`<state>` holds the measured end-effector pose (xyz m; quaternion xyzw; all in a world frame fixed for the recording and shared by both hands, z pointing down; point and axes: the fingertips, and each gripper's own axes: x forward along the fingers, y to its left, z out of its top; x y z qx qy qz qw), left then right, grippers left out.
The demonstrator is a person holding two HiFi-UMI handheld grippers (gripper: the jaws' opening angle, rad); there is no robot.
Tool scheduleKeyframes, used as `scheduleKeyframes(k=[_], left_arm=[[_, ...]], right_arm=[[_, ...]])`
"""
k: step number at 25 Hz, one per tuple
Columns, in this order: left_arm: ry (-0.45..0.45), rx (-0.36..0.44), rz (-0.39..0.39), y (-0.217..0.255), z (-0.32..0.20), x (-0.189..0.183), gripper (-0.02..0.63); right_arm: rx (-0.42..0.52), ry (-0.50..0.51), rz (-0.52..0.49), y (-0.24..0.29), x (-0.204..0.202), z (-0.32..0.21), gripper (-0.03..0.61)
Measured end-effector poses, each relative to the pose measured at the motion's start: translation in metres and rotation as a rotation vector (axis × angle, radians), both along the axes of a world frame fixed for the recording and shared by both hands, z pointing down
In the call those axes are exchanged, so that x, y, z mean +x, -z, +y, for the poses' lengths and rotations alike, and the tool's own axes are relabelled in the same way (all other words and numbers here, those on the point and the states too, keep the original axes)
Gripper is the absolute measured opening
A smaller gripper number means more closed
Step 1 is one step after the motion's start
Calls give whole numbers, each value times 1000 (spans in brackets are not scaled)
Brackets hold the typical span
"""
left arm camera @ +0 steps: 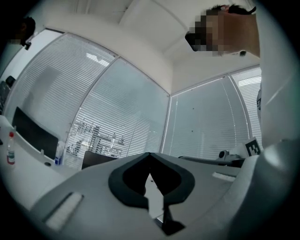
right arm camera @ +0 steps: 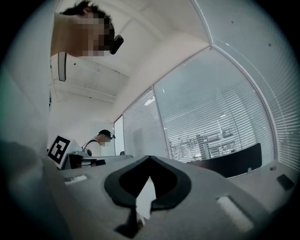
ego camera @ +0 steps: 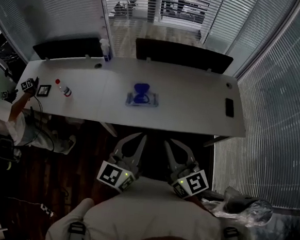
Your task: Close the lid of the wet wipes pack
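Nearest us, we hold the left claw point(ego camera: 141, 137) and the right claw point(ego camera: 168, 142) side by side, each pressed together on nothing, well short of the counter point(ego camera: 192, 110), where the wet wipes pack point(ego camera: 142, 99) lies near the middle with its blue lid point(ego camera: 140, 89) raised.

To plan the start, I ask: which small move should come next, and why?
Probably reach the right gripper forward toward the pale wet wipes pack with blue lid: it and the left gripper are shut, empty, short of the white table.
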<state>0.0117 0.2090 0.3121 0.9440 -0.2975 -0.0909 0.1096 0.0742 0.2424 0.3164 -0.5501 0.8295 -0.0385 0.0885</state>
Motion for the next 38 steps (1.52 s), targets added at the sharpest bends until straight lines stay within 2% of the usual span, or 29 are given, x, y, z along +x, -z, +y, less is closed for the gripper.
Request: scheduleKeyframes(k=[15,22,31,38], left_arm=[[-28,-69,16,-2,-159,-13,-2],[-47,-48,23,5,-220,-18,-2],[-62,-14,4,6,-261,-14,-2],[-52,-26,-6,1,-281,0,-2]], right_arm=[[-52,-37,38,6,-13,-159,0],[-34,-68,44,15,-18,-220,0],[-6,-81,49,15,-16,-264,0],[26,-85,59,16,-4,-280,0]])
